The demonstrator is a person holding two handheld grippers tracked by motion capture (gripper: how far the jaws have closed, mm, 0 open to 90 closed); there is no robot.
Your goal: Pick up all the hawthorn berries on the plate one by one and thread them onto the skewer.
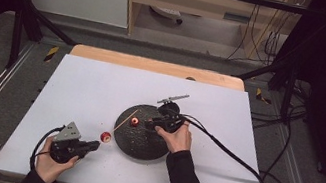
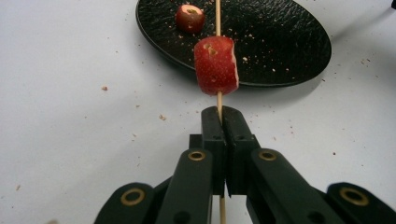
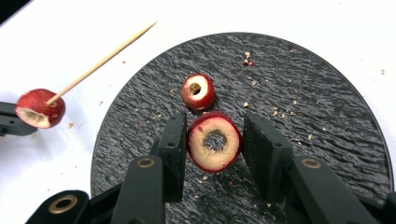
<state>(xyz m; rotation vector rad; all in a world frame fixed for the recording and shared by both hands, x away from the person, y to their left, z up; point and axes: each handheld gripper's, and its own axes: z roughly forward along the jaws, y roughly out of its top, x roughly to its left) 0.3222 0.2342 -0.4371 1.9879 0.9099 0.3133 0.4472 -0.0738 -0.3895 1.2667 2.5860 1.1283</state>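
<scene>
My left gripper [image 2: 220, 112] is shut on a thin wooden skewer [image 2: 218, 18] that points toward the black slate plate [image 2: 280, 42]. One red fruit piece [image 2: 215, 65] is threaded on the skewer just past the jaws. In the high view this gripper [image 1: 90, 146] sits near the table's front left, with the threaded piece [image 1: 105, 136] beside the plate's rim. My right gripper [image 3: 215, 119] is shut on a cored red fruit ring [image 3: 215, 147] held over the plate [image 3: 327, 116]. A smaller cored piece [image 3: 198, 92] lies on the plate just beyond it.
Red and tan crumbs are scattered over the plate and the white table [image 1: 90, 89]. A wooden board edge [image 1: 158, 65] runs along the far side. The right gripper's cable [image 1: 240, 161] trails off to the right across the table.
</scene>
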